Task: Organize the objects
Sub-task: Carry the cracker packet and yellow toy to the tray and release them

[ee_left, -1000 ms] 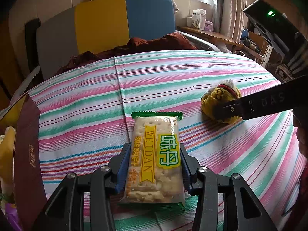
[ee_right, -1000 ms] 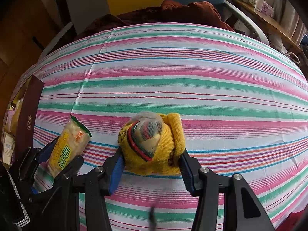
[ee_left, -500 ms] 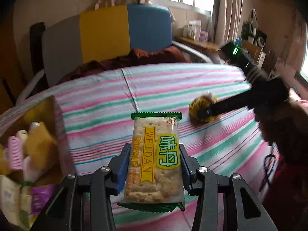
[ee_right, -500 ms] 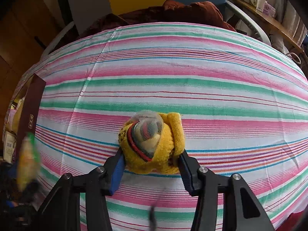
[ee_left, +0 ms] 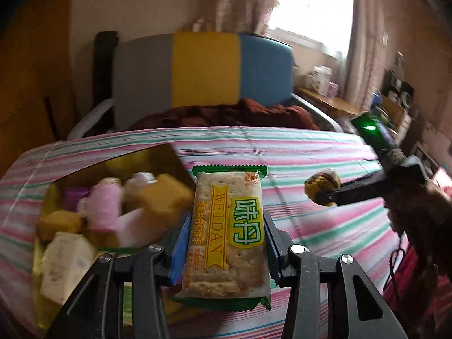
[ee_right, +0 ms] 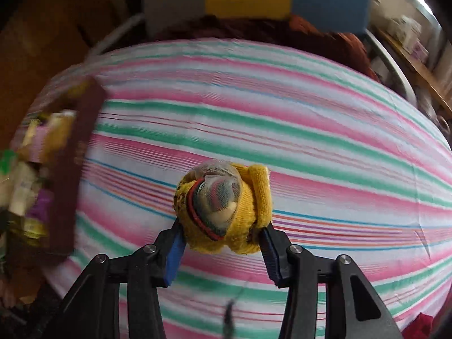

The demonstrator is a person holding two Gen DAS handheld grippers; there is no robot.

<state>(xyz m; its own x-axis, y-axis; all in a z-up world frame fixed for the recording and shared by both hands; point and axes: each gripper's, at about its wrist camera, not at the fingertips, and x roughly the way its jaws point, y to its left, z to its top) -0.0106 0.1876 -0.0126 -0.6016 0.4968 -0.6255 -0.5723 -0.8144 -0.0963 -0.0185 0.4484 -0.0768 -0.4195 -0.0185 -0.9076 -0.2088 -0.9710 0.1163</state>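
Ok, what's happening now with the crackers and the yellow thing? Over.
Left gripper shut on cracker packet, beside the full box. Right gripper closing on yellow knitted bundle. Nothing in the way.

We are in a bedroom at home: a bed [ee_left: 282, 152] with a striped sheet, curtains [ee_left: 364, 45], a window [ee_left: 308, 8].

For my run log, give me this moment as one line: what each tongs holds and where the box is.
left tongs: shut on cracker packet | right tongs: closing on yellow knitted bundle | box: left, full
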